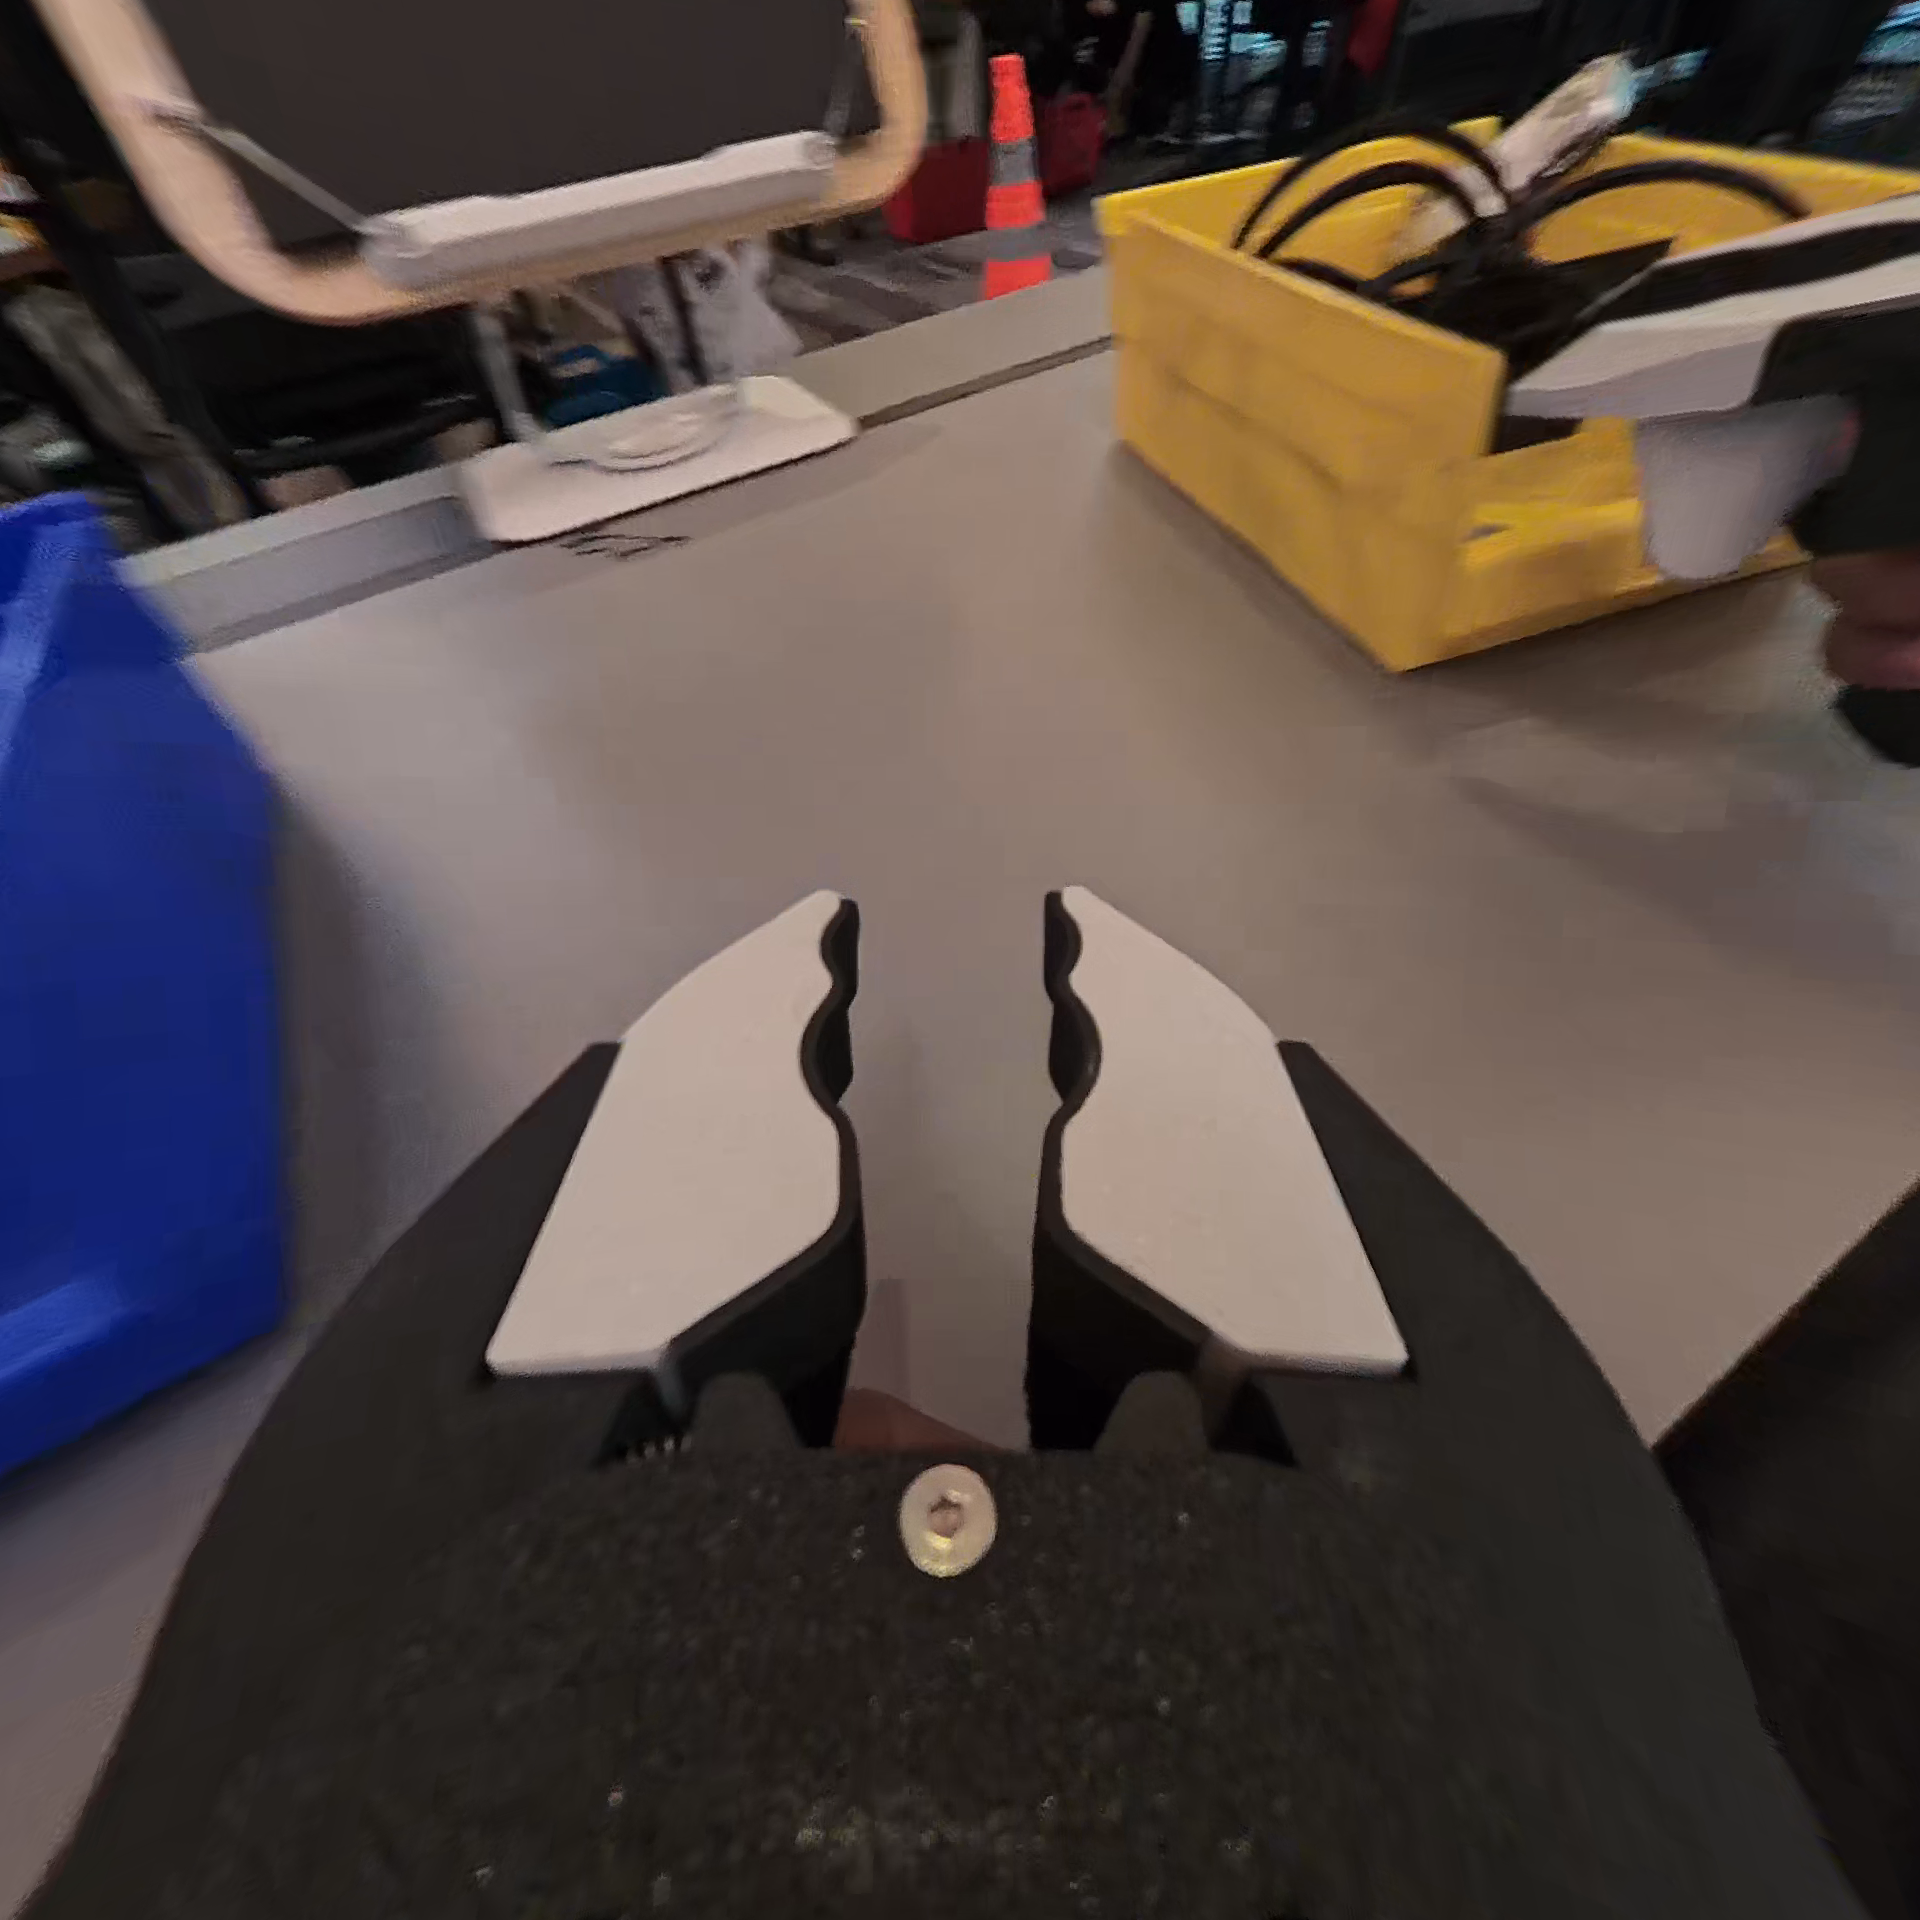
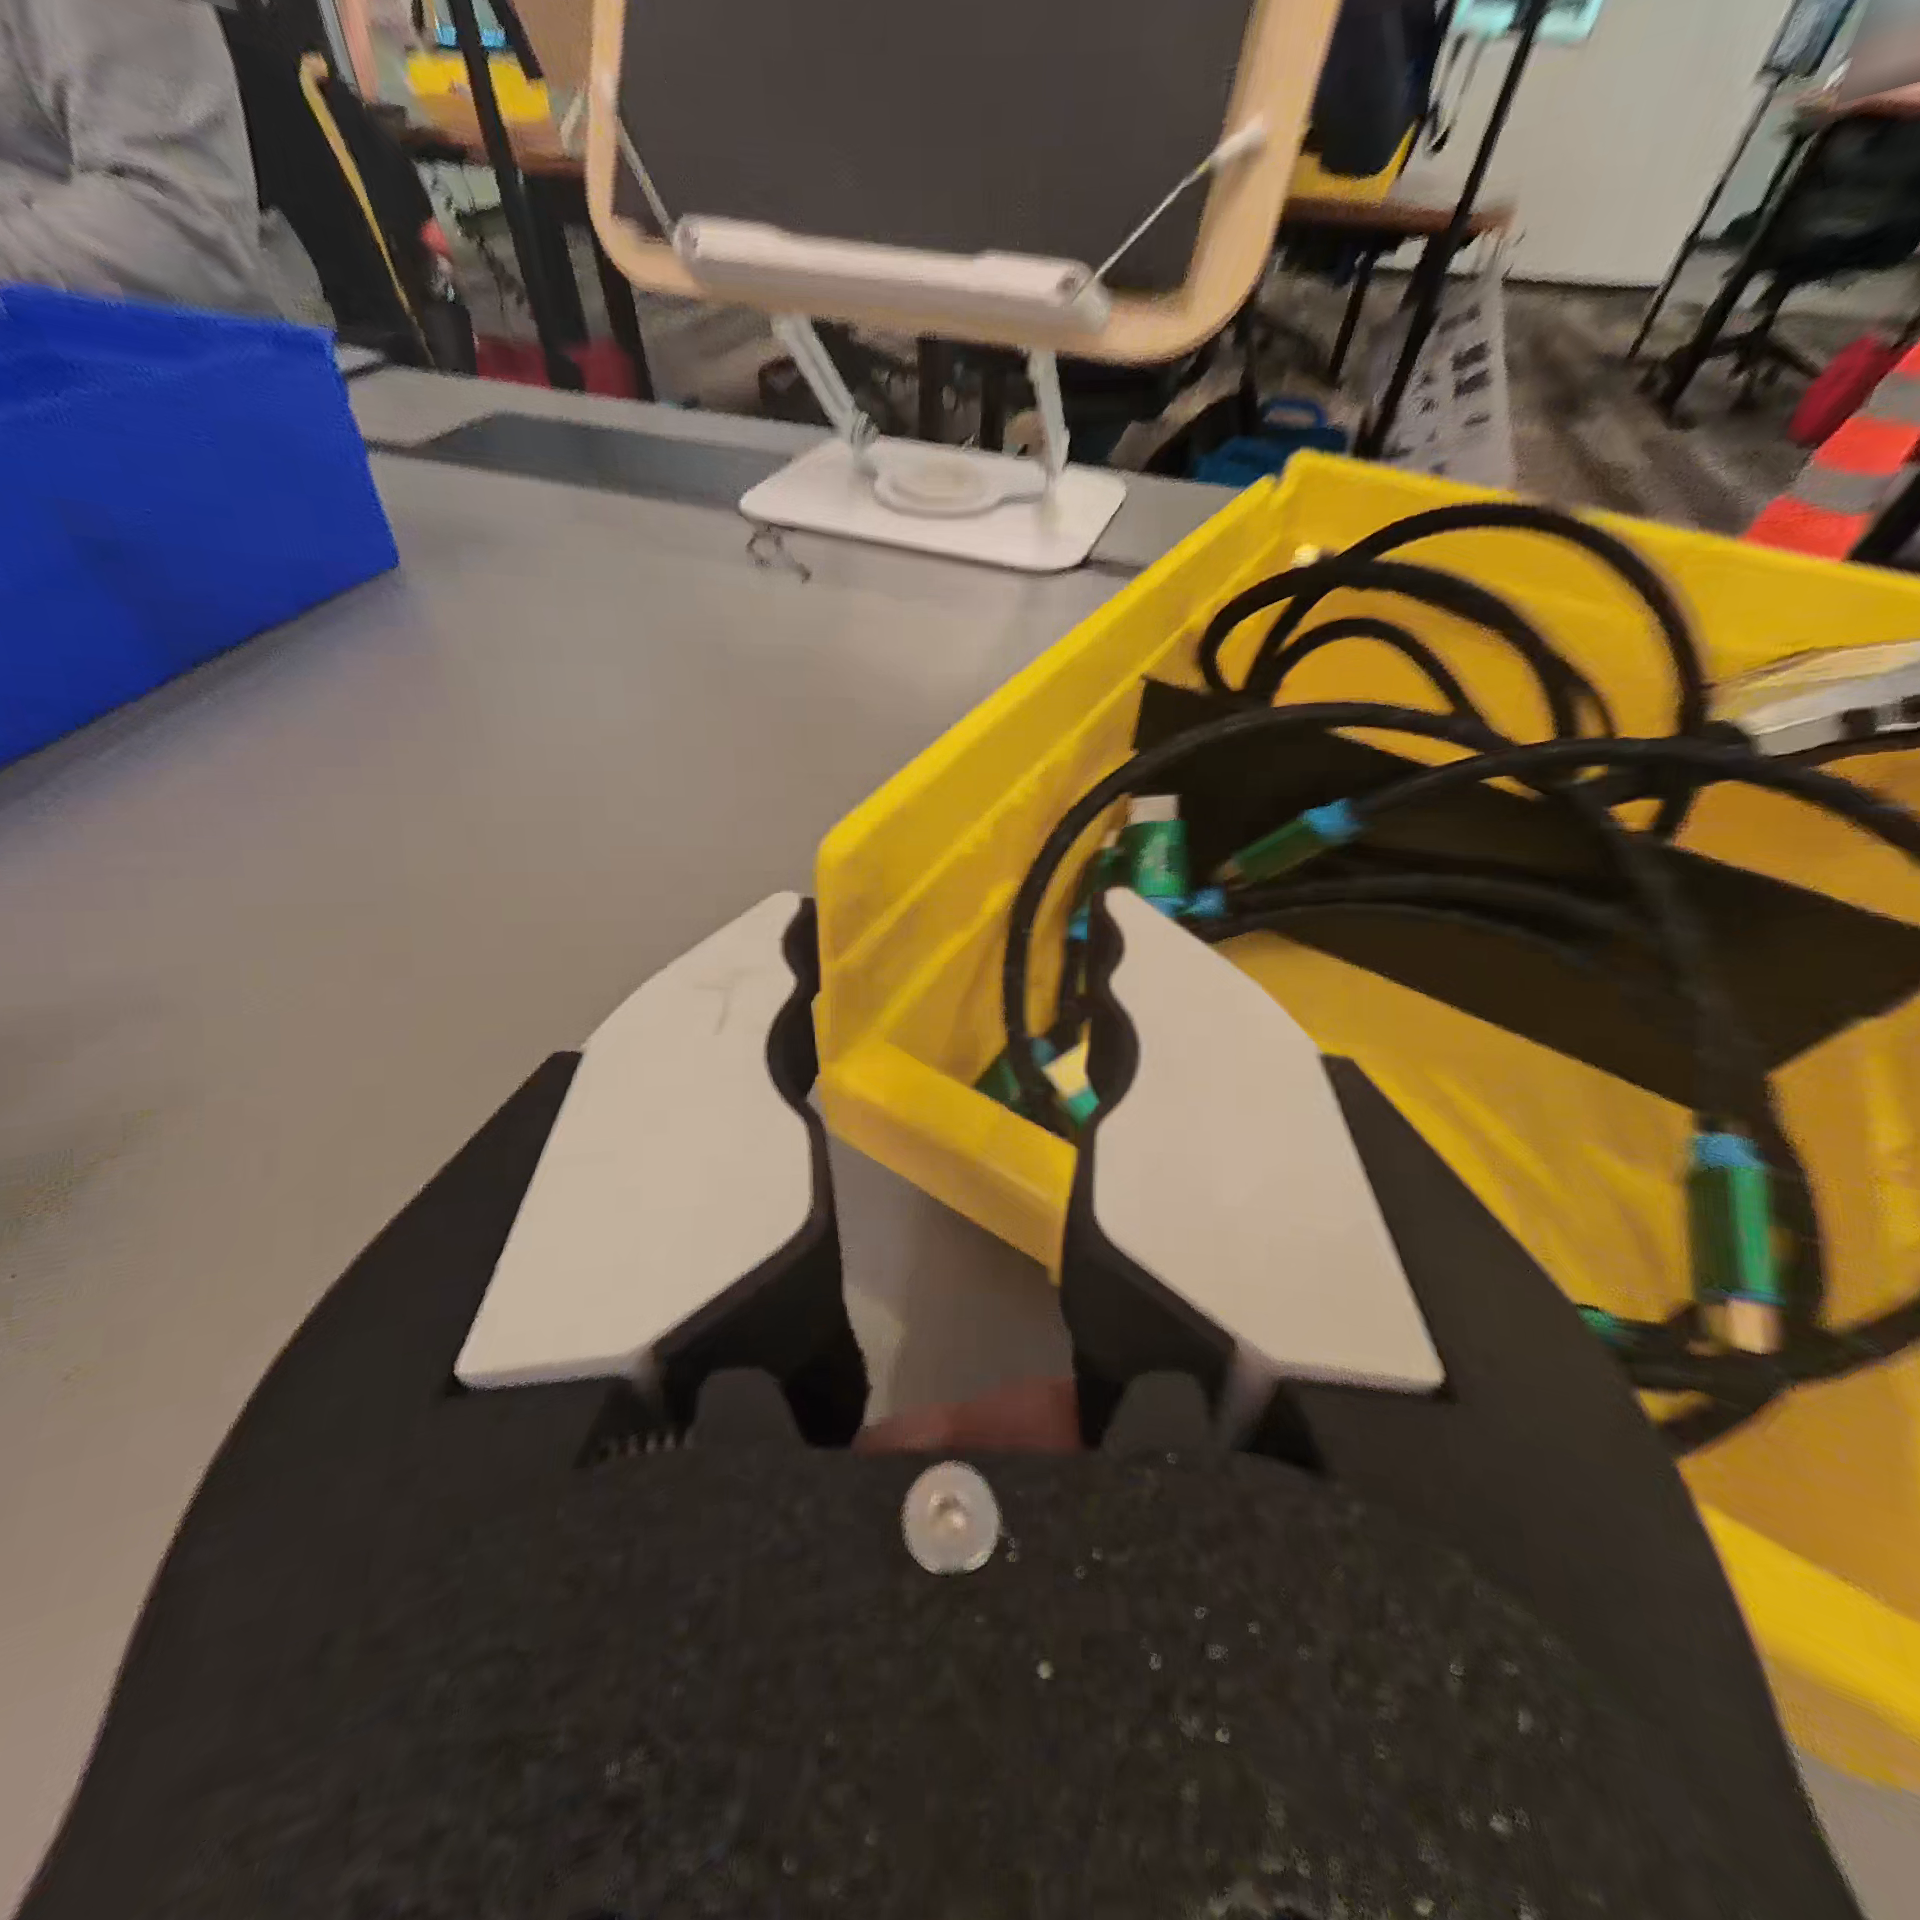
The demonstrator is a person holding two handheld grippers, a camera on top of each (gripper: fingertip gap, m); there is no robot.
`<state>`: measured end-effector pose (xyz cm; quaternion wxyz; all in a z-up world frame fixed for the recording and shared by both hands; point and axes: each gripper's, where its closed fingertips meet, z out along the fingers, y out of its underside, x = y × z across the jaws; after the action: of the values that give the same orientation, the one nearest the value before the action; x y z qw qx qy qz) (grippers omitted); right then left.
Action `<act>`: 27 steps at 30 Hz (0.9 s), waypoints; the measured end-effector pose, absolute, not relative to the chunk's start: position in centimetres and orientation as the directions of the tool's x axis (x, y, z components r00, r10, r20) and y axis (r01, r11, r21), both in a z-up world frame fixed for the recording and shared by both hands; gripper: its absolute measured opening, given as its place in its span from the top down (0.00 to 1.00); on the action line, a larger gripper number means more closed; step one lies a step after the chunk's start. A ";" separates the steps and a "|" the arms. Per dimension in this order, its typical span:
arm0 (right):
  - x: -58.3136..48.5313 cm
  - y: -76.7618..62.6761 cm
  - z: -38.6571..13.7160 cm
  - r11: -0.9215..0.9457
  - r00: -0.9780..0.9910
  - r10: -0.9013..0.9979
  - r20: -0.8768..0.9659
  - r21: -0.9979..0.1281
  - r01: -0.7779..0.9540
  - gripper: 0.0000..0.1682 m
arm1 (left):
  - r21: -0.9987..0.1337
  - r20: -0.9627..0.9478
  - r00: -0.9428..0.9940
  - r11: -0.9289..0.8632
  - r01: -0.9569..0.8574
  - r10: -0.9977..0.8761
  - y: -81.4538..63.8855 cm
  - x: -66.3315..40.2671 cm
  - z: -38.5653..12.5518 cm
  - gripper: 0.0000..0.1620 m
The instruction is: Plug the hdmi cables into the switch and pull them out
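The left gripper (image 1: 951,914) points forward and slightly down, its 2 white fingers (image 1: 727,1122) parted with nothing between them. The right gripper (image 2: 956,914) tilts downward, its 2 fingers (image 2: 675,1143) also spread and empty. In the left wrist view, the right gripper (image 1: 1538,358) shows side-on, farther off.

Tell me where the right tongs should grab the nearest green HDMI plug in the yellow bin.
Probably grip the green plug across its metal shell, coming from above: it lies lengthwise among black cables inside the yellow bin, whose walls block sideways approach.
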<state>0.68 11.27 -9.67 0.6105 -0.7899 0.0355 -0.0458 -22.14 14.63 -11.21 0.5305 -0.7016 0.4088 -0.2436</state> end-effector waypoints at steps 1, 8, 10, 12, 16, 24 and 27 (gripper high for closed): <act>1.4 10.5 -9.1 -0.226 0.989 -0.144 0.032 -0.974 -0.001 0.71 | -0.944 -0.074 0.526 -0.111 -0.312 -0.847 13.9 -19.9 -11.1 0.79; 10.2 2.8 -6.8 -0.102 0.890 -0.455 0.028 -0.994 -0.022 0.73 | -0.944 -0.026 0.418 -0.116 -0.310 -0.908 11.3 -3.6 -10.2 0.76; 11.9 1.4 -7.1 -0.098 0.869 -0.495 0.008 -0.994 -0.046 0.73 | -0.938 0.000 0.414 -0.143 -0.314 -0.910 11.3 -0.5 -10.5 0.76; 13.7 0.5 -8.2 -0.109 0.841 -0.540 -0.022 -0.989 -0.095 0.73 | -0.931 0.011 0.461 -0.177 -0.319 -0.887 12.4 1.2 -10.9 0.72; 15.7 1.3 -11.4 -0.218 0.829 -0.558 -0.028 -0.959 -0.180 0.71 | -0.910 0.018 0.523 -0.230 -0.343 -0.852 14.9 2.4 -12.2 0.78; 15.0 2.7 -12.4 -0.268 0.808 -0.586 -0.070 -0.924 -0.274 0.99 | -0.918 0.022 0.560 -0.238 -0.316 -0.828 15.6 0.5 -11.6 0.95; 12.5 4.1 -10.6 -0.234 0.837 -0.545 -0.050 -0.950 -0.208 0.99 | -0.933 -0.017 0.617 -0.209 -0.292 -0.787 16.7 -3.1 -10.3 0.95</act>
<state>12.54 4.13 -10.58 0.5687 -0.7715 0.2440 -0.1477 -3.05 16.68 -10.35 0.5121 -0.7390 0.3651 -0.2414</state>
